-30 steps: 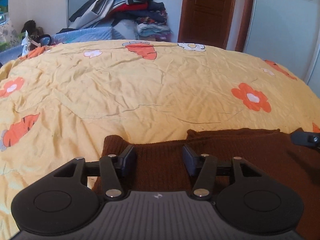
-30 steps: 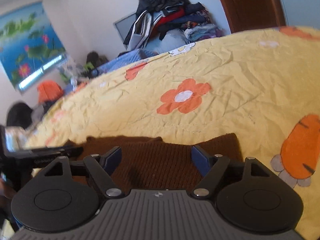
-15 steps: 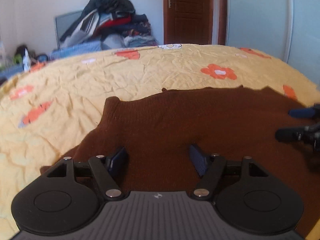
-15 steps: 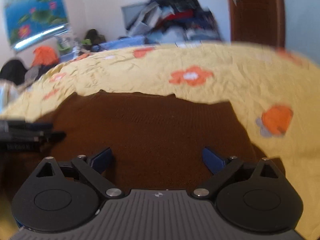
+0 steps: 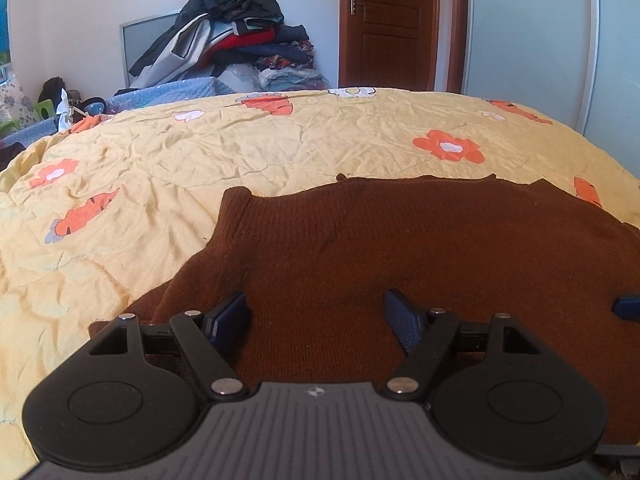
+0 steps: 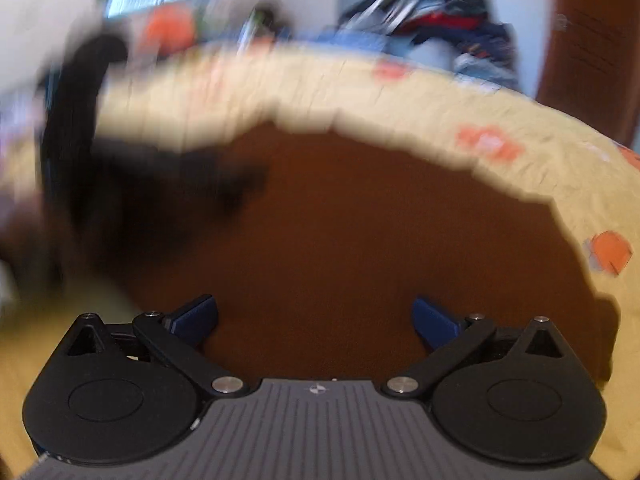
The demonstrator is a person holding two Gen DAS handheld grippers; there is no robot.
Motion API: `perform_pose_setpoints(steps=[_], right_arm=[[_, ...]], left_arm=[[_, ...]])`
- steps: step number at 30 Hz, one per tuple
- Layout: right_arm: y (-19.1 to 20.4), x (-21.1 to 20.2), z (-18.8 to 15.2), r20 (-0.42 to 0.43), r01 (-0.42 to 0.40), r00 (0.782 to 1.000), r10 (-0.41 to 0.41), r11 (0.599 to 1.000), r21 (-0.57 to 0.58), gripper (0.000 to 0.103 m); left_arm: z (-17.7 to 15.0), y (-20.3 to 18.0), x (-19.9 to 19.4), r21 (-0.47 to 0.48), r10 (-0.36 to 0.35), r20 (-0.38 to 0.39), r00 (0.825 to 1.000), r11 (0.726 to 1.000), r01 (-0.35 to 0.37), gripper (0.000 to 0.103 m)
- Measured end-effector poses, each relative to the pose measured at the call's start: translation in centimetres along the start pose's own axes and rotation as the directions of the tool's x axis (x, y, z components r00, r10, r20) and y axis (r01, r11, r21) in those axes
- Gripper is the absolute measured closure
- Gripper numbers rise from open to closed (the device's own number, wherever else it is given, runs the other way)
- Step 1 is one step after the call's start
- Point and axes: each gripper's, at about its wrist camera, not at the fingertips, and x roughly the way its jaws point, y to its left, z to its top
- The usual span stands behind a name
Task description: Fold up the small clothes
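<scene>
Yellow quilted bedcover (image 5: 280, 152), creased and printed with orange flowers and carrots, fills the bed, with a heap of dark and red clothes (image 5: 236, 40) piled beyond its far edge beside a brown wooden door (image 5: 390, 20). On the cover near the bed's near edge lies the brown ribbed knit garment (image 5: 400, 248), spread flat and soft, its long axis running across the view from left to right, its rounded left corner toward the bed's left side. Directly over its near-left part hangs the left gripper (image 5: 316, 316), jaws wide apart and holding nothing, dark blue pads either side of bare knit. Just above the garment's near-right part, the right gripper (image 6: 316, 320) is likewise spread wide and empty; its view is heavily blurred, so whether it touches the cloth I cannot tell. Each gripper has its own end nearer, which suits pinching the near hem and carrying it away toward the far edge.
</scene>
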Motion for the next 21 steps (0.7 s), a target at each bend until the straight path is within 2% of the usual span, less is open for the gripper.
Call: perform_pose_setpoints(steps=[1, 4, 8, 9, 11, 12, 15, 18, 21], right_arm=[[0.4, -0.5, -0.8, 0.045, 0.009, 0.999, -0.006, 0.999, -0.045, 0.000], [-0.6, -1.3, 1.0, -0.024, 0.007, 1.000, -0.004, 0.995, 0.096, 0.002], [0.8, -2.6, 2.2, 0.060, -0.029, 0.998, 0.025, 0.997, 0.071, 0.000], [1.2, -2.1, 2.1, 0.043, -0.032, 0.999, 0.029, 0.998, 0.049, 0.000], [1.7, 0.3, 1.2, -0.067, -0.024, 0.997, 0.025, 1.000, 0.012, 0.000], [1.5, 0.1, 0.6, -0.017, -0.041, 0.999, 0.042, 0.999, 0.023, 0.000], [1.1, -0.4, 1.5, -0.083, -0.051, 0.995, 0.053, 0.998, 0.026, 0.000], [0.0, -1.8, 2.6, -0.031, -0.058, 0.998, 0.061, 0.994, 0.091, 0.000], [-0.5, -1.6, 2.7, -0.014, -0.014, 1.000, 0.015, 0.994, 0.113, 0.000]], left_arm=[[0.0, 0.0, 0.0, 0.000, 0.000, 0.000, 1.000, 1.000, 0.000, 0.027], [0.0, 0.0, 0.1, -0.003, 0.000, 0.001, 1.000, 1.000, 0.000, 0.027], [-0.1, 0.1, 0.1, -0.005, -0.003, 0.002, 1.000, 1.000, 0.003, 0.026], [-0.1, 0.1, 0.1, -0.006, -0.003, 0.002, 1.000, 1.000, 0.003, 0.026], [-0.1, 0.1, 0.0, -0.006, -0.003, 0.002, 1.000, 1.000, 0.003, 0.026], [-0.1, 0.1, 0.0, -0.005, -0.003, 0.002, 1.000, 1.000, 0.003, 0.026], [-0.1, 0.1, 0.0, -0.006, -0.003, 0.003, 1.000, 1.000, 0.003, 0.026], [-0.1, 0.2, 0.0, -0.007, -0.004, 0.002, 1.000, 1.000, 0.004, 0.026], [-0.1, 0.2, 0.0, -0.006, -0.004, 0.002, 1.000, 1.000, 0.004, 0.026]])
